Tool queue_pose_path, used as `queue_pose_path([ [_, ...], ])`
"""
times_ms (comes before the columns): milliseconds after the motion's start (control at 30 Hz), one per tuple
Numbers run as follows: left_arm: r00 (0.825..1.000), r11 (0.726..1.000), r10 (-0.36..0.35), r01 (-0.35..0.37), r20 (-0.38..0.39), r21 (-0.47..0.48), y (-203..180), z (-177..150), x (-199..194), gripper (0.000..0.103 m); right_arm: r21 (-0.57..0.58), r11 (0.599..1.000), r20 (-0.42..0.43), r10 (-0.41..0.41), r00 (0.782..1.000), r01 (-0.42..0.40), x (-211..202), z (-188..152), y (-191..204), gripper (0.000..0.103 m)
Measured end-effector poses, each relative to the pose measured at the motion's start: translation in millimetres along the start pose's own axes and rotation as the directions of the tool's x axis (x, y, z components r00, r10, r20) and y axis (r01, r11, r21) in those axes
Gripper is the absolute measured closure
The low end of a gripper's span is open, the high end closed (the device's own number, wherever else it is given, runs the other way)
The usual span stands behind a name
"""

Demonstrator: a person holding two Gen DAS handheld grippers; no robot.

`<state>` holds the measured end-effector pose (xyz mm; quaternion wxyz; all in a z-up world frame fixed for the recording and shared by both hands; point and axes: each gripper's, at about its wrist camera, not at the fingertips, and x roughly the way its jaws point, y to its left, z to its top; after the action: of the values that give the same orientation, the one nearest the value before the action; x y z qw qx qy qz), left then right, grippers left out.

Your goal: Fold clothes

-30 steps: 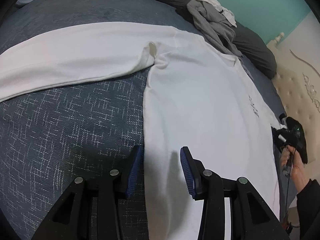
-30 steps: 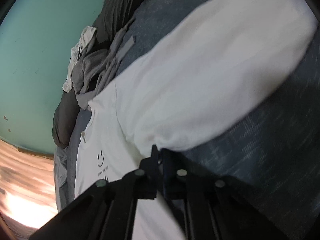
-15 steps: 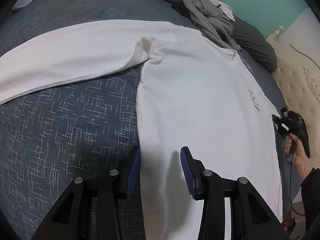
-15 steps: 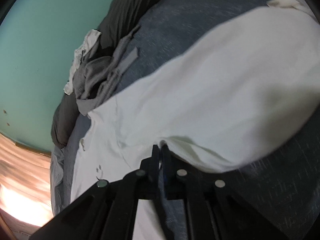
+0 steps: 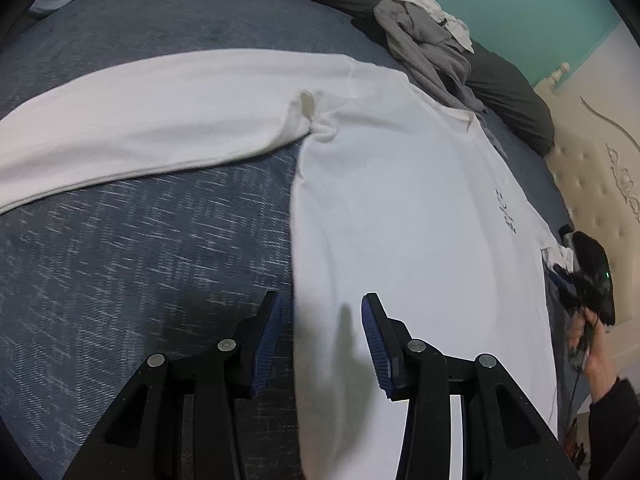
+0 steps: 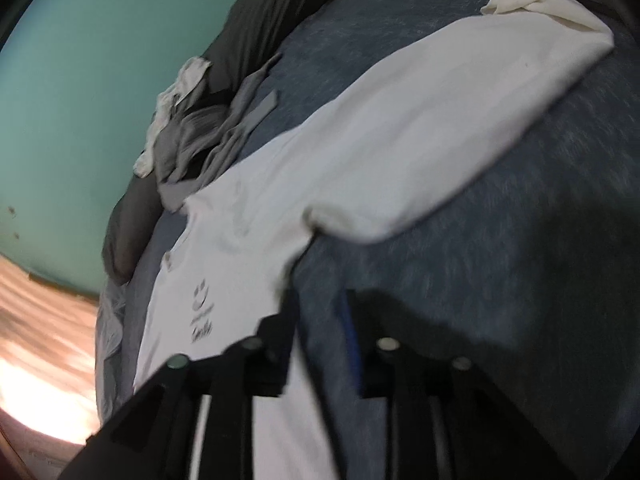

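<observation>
With the right claw [image 6: 320,344] opening over bare bed [image 6: 480,280], nothing between its jaws, the left claw [image 5: 322,344], standing apart and straddling the white shirt [image 5: 400,208]'s side edge low in frame, is needing a square, deep bite before folding.

white shirt [image 6: 248,240], small smiley print, lettering unreadable

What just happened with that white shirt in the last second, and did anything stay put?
The right claw, pinched shut on the white shirt a second ago, has let it go: its jaws are opening with only the blue bedspread between them. The released sleeve now lies flat. The left claw stayed open over the shirt's edge; the grey clothes pile is untouched.
</observation>
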<state>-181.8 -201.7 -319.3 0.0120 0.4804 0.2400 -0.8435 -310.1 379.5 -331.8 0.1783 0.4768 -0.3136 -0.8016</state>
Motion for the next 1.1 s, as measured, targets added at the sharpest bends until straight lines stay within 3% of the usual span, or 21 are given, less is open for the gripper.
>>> queue_pose_path([
  [267,0.996,0.996,0.082,-0.080,0.039,-0.034,47,11,-36,0.055,-0.070,0.995,-0.067,0.065,0.996,-0.070,-15,-64,28,0.075],
  [500,0.975,0.971,0.201,-0.187,0.090,-0.146,131,25,-81,0.052,-0.132,0.989,-0.111,0.046,0.993,-0.061,-18,-90,46,0.074],
  [667,0.947,0.942,0.297,-0.269,0.121,-0.201,189,36,-107,0.052,-0.175,0.984,-0.119,0.025,0.993,-0.045,-20,-97,59,0.074],
  [867,0.914,0.881,0.391,-0.335,0.113,-0.333,266,42,-131,0.045,-0.213,0.977,-0.127,0.003,0.992,-0.031,-15,-105,74,0.074],
  [1000,0.897,0.866,0.427,-0.371,0.111,-0.335,284,47,-135,0.045,-0.223,0.974,-0.142,-0.003,0.990,-0.029,-8,-109,83,0.074],
  [1100,0.864,0.836,0.492,-0.431,0.112,-0.340,294,50,-140,0.042,-0.231,0.972,-0.154,0.002,0.988,-0.038,-3,-112,92,0.074],
])
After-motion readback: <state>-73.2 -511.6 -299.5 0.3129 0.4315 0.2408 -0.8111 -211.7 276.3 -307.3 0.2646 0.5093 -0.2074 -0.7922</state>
